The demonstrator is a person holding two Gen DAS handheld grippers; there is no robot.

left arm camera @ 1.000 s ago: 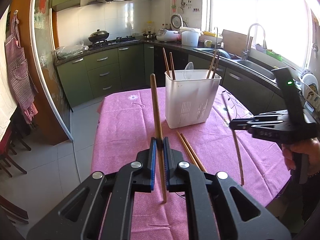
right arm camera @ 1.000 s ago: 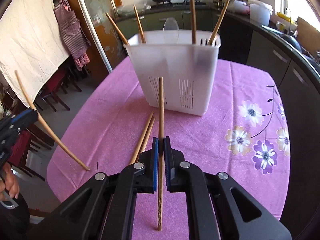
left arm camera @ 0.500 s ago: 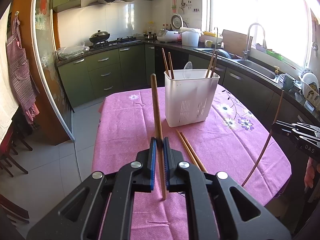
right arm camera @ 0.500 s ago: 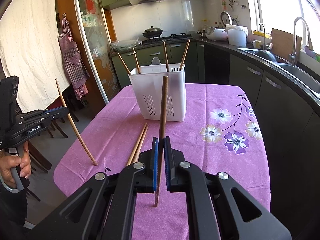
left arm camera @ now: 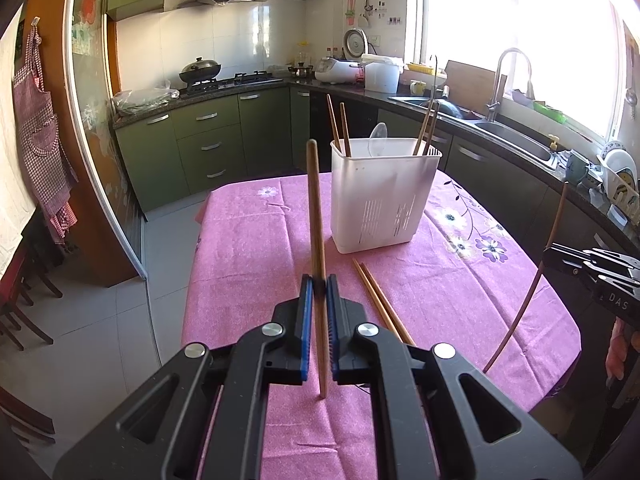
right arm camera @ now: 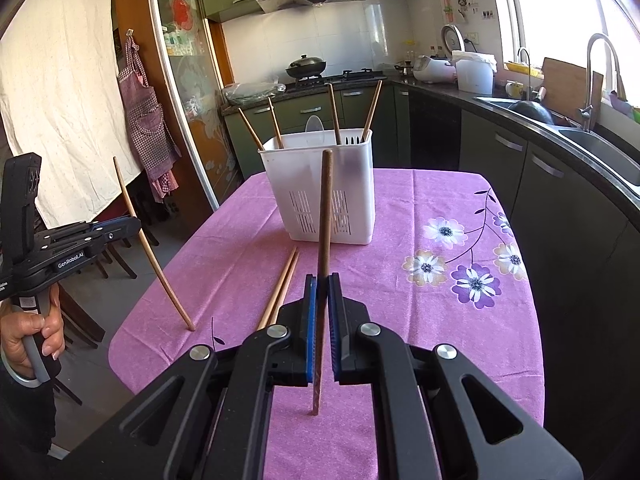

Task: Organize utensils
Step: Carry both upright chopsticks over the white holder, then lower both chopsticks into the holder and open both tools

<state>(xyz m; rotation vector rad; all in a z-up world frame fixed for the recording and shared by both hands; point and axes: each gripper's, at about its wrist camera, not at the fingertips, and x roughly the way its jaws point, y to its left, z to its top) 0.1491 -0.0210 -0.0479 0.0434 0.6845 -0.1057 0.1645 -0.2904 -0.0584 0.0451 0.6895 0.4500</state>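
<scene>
Both claws, left [left arm camera: 319,280] & right [right arm camera: 323,280], clamp one brown wooden chopstick each [left arm camera: 316,216] [right arm camera: 325,208]; next: drop into white slotted plastic holder [left arm camera: 380,196].

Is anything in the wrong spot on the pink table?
Yes. Two chopsticks lie loose on the pink tablecloth in front of the white holder, while other chopsticks stand inside it. Each gripper holds one more chopstick outside the holder.

Table [left arm camera: 248,280] in pink floral cloth, white utensil holder [left arm camera: 382,196], two loose chopsticks [left arm camera: 380,304]
</scene>
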